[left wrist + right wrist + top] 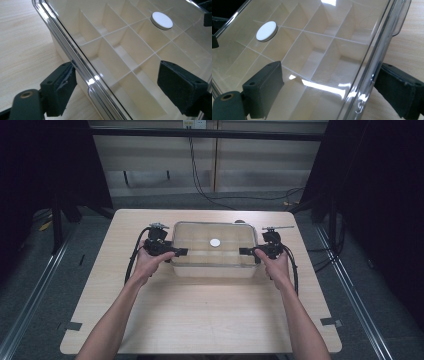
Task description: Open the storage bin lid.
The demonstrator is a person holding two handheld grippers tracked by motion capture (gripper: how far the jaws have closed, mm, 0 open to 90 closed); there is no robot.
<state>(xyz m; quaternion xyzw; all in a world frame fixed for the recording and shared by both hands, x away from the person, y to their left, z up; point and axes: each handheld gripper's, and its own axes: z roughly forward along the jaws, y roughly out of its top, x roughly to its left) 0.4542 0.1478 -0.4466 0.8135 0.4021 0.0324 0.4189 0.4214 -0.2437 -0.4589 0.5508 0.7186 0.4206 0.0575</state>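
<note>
A shallow white box (215, 266) with several inner compartments and a clear lid lies across the far half of the table. A small white round disc (215, 242) sits on the lid's middle. My left gripper (180, 251) is at the box's left end and my right gripper (244, 251) at its right end. In the left gripper view the gripper (117, 75) is open, its jaws wide apart astride the lid's rim (82, 70), one outside the box and one over the lid. In the right gripper view the gripper (330, 75) stands open the same way across the rim (367, 70). The disc (162, 20) (266, 31) lies beyond both.
The wooden table (200, 315) has bare surface between the box and its near edge. Black cables (131, 262) trail from both grippers along the forearms. Dark curtains and floor rails flank the table.
</note>
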